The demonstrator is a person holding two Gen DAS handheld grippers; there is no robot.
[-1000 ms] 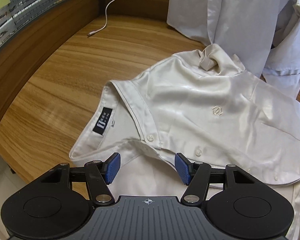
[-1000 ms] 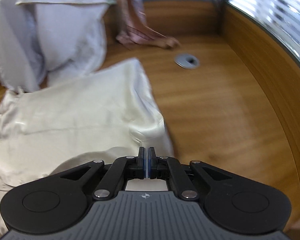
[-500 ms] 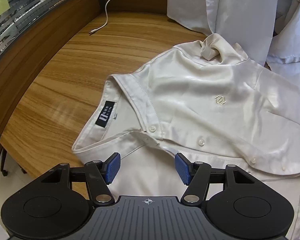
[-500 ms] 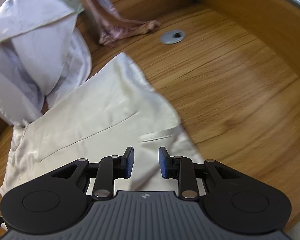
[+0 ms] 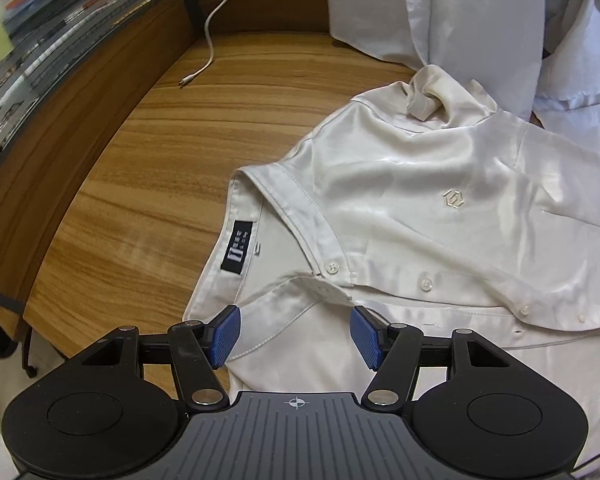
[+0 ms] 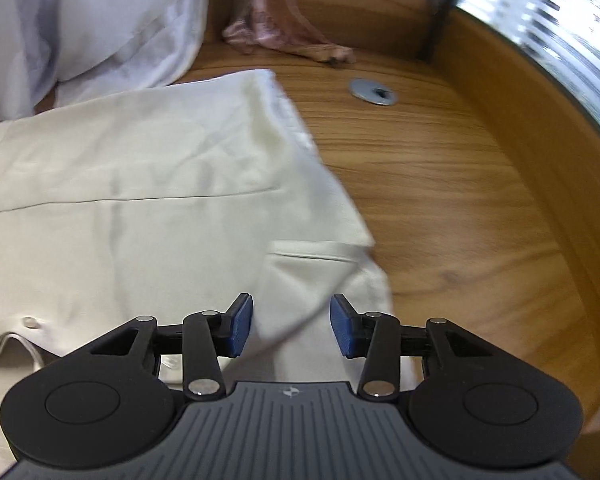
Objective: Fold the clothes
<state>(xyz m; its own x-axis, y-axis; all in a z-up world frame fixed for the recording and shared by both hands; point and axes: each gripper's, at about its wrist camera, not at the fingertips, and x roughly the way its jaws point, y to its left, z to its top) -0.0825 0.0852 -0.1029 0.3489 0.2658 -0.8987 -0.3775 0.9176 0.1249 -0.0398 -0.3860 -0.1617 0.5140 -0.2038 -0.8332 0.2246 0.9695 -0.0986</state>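
Right gripper (image 6: 291,330) fingers just opened, apart above cream shirt (image 6: 148,200).

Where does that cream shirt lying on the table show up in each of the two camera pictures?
Left wrist view: the cream shirt fills the centre and right, its collar and black label nearest the hand-held gripper.
Right wrist view: the cream shirt covers the left and centre, its lower edge reaching between the open blue pads.
Shared landmark: the pale white garments heaped just behind the shirt, on the wooden table.
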